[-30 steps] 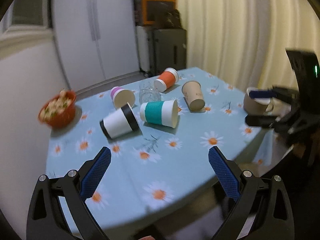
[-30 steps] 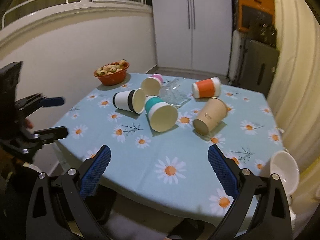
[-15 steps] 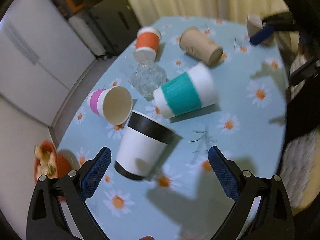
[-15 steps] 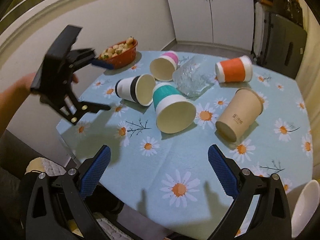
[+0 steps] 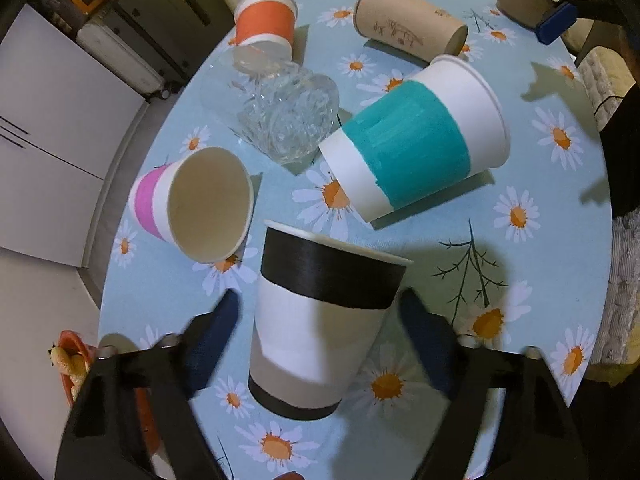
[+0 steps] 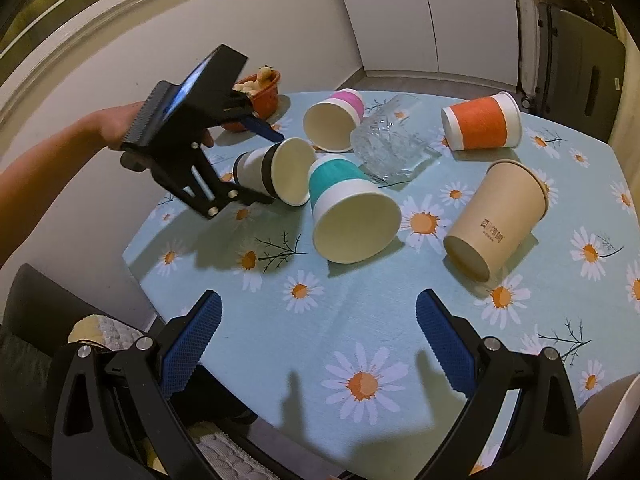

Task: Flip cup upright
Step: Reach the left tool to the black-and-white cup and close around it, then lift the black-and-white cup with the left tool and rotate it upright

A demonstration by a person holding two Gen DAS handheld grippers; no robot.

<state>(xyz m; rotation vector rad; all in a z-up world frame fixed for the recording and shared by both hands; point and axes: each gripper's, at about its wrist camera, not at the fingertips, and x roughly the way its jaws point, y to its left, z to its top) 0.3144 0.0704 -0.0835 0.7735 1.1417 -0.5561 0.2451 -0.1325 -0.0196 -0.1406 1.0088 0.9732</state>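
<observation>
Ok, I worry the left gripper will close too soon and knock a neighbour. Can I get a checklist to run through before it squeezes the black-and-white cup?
1. Black-and-white cup lies between the left gripper's jaws: ok.
2. Jaws open wider than the cup: ok, a gap shows on both sides.
3. Pink cup apart from the jaws' path: ok, but close to the left finger.
4. Teal cup apart from the target: ok, a strip of tablecloth shows between them.
5. Right gripper out of the way: ok, open above bare cloth.
6. Finger height against the cup's middle: cannot tell, fingers are blurred.
</observation>
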